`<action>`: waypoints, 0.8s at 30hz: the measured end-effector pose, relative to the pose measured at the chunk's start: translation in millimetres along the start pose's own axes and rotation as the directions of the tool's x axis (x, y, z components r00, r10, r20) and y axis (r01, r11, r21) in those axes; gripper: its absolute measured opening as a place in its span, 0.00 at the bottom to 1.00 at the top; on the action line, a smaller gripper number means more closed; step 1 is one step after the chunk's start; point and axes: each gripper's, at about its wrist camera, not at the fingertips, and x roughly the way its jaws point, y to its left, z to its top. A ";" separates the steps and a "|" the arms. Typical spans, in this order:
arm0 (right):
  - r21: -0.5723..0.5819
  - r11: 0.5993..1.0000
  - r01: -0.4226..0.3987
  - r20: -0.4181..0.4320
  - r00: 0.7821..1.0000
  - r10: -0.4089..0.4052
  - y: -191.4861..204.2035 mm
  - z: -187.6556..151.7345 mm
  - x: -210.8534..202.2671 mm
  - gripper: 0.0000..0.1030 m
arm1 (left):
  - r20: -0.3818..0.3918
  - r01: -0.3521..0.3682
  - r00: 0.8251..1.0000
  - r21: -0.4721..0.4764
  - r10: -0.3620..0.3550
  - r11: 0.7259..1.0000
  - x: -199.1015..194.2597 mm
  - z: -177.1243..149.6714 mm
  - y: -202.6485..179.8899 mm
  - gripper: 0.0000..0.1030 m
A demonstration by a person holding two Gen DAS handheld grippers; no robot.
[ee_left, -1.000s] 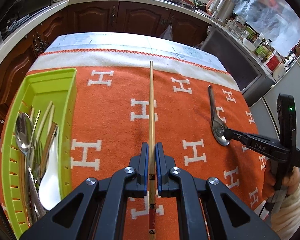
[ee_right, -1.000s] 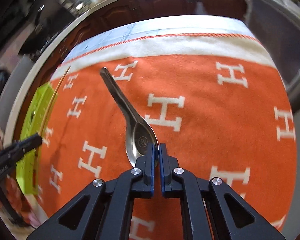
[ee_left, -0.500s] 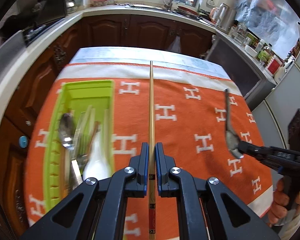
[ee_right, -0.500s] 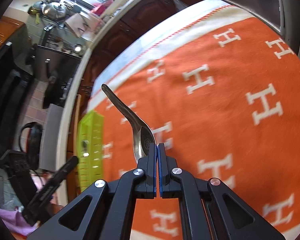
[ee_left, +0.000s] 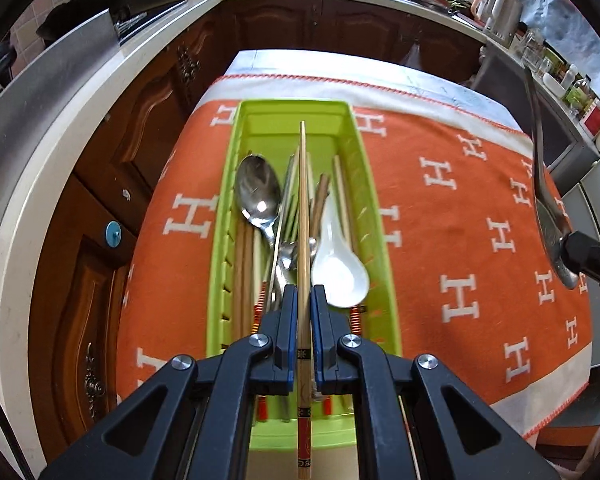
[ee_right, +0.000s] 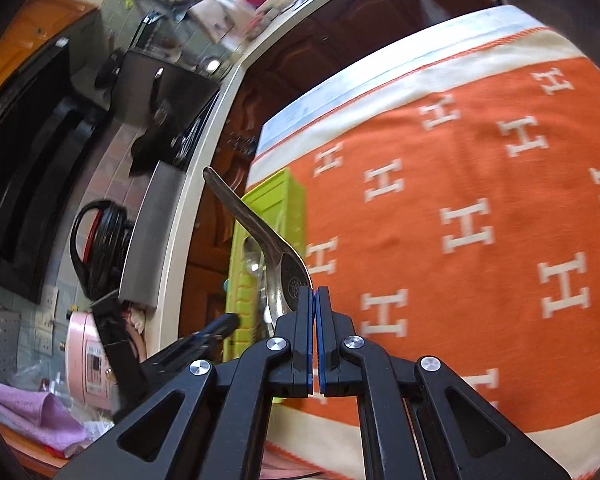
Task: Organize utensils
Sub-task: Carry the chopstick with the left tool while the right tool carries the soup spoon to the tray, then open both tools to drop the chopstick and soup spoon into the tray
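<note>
In the left wrist view our left gripper (ee_left: 304, 300) has its jaws clamped on one bamboo chopstick (ee_left: 303, 208), whose long axis runs straight ahead from the jaws, tip pointing away over the green tray (ee_left: 380, 216). Beneath the jaws the tray holds one steel spoon (ee_left: 258, 196), one white ceramic spoon (ee_left: 338, 268) and several more chopsticks — too overlapped to count. The tray sits on the orange cloth (ee_left: 460, 200) covering the worktop.

In the right wrist view our right gripper (ee_right: 314, 300) has its jaws pinched on the bowl of one metal soup spoon (ee_right: 260, 232) — handle slanting up and left, away from the jaws.
</note>
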 end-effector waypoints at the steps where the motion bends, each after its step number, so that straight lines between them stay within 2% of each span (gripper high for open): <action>1: -0.014 1.000 0.009 -0.008 1.000 -0.009 12.1 -1.7 6.0 0.01 | -0.001 -0.001 1.000 0.000 0.001 1.000 2.2 -0.1 2.9 0.04; 4: -0.046 0.998 0.034 -0.050 0.998 -0.036 38.9 -1.8 31.6 0.01 | 0.003 0.008 1.000 -0.002 -0.008 1.000 4.9 -0.2 10.3 0.04; 7: -0.053 0.998 0.046 -0.067 0.996 -0.050 48.3 -1.0 48.7 0.01 | 0.011 0.014 1.000 -0.014 -0.014 1.000 6.3 3.2 15.4 0.06; 13: -0.036 0.995 0.091 -0.086 0.992 -0.094 62.0 10.5 95.3 0.01 | 0.039 0.047 0.998 -0.076 -0.044 0.996 -0.7 15.8 32.2 0.20; 16: -0.011 0.992 0.122 -0.098 0.988 -0.123 64.7 20.3 122.2 0.01 | 0.056 0.042 0.998 -0.097 -0.037 0.994 -2.6 22.8 38.5 0.21; 20: 0.004 0.989 0.146 -0.099 0.985 -0.145 63.0 26.2 138.8 0.01 | 0.072 0.010 0.997 -0.112 -0.002 0.994 -2.9 32.2 44.9 0.21; 24: 0.067 0.981 0.182 -0.103 0.979 -0.175 60.0 35.9 165.3 0.01 | 0.081 -0.012 0.996 -0.118 0.021 0.993 -3.0 38.4 47.6 0.21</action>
